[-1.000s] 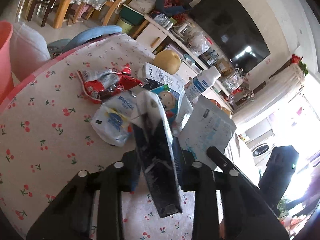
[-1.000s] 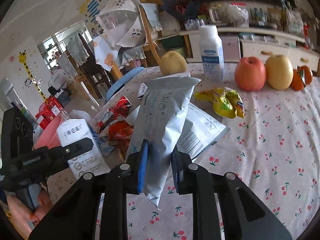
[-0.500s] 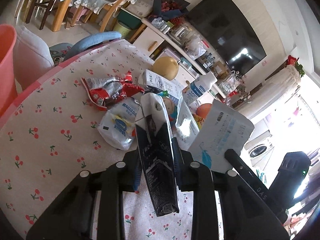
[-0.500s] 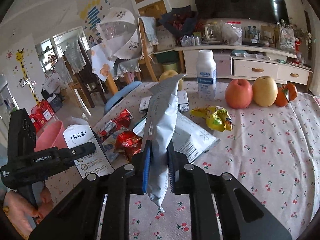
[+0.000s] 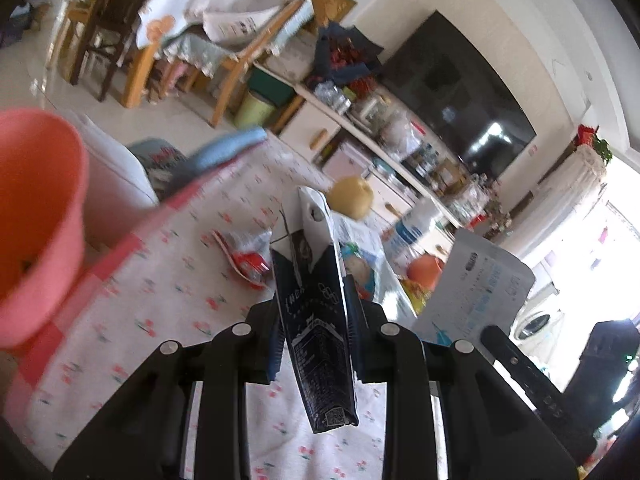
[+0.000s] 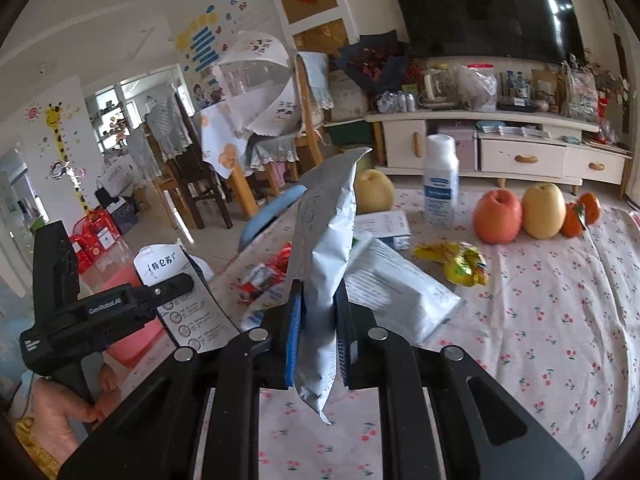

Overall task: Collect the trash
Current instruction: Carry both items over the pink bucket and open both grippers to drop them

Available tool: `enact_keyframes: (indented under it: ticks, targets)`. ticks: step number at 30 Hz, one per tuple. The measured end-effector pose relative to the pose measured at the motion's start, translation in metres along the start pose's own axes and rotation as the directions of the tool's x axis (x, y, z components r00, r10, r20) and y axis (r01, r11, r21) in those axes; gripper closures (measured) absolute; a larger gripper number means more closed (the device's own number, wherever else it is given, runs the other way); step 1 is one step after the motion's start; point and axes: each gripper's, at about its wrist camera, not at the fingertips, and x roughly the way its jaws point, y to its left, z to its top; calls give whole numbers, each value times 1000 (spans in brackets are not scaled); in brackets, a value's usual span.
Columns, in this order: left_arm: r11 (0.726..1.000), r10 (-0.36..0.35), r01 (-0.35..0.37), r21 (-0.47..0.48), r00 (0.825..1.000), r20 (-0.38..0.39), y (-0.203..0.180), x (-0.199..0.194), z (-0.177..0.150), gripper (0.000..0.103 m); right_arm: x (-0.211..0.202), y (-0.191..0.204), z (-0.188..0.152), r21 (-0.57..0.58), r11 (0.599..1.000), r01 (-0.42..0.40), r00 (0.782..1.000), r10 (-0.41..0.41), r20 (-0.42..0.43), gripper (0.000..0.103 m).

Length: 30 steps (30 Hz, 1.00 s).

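With my left gripper (image 5: 314, 336) clamped on the dark flattened milk carton (image 5: 316, 312) at frame centre and my right gripper (image 6: 318, 340) clamped on the crumpled white pouch (image 6: 326, 264), I'd swing both over the pink plastic bucket (image 5: 36, 216) at left before releasing.

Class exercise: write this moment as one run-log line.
left hand-held gripper: shut on dark milk carton | right hand-held gripper: shut on white pouch | pink bin: beside table | wrappers remaining: red, yellow
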Motion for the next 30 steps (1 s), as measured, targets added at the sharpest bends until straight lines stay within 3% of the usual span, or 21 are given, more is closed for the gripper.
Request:
enact_keyframes:
  ticks: [7, 10, 14, 20, 25, 30]
  targets:
    - [995, 98, -97, -11, 988, 120, 27, -36, 25, 75, 8, 53, 10, -37, 995, -88, 996, 88, 1, 87]
    - [987, 162, -161, -24, 971, 177, 44, -55, 37, 75, 18, 83, 15, -59, 988, -140, 990, 139, -12, 87]
    - [964, 264, -258, -56, 933, 244, 72, -81, 52, 75, 37, 130, 20, -111, 972, -207, 978, 203, -43, 87]
    - [927, 373, -349, -138, 891, 258, 117, -100, 67, 76, 79, 200, 22, -146, 939, -312, 948, 297, -115, 87]
    - [909, 408, -367, -199, 884, 230, 146, -104, 75, 76, 122, 251, 15, -165, 919, -358, 926, 328, -185, 87]
    - [886, 436, -385, -257, 881, 185, 171, -103, 77, 76, 158, 276, 3, -167, 912, -376, 910, 329, -253, 87]
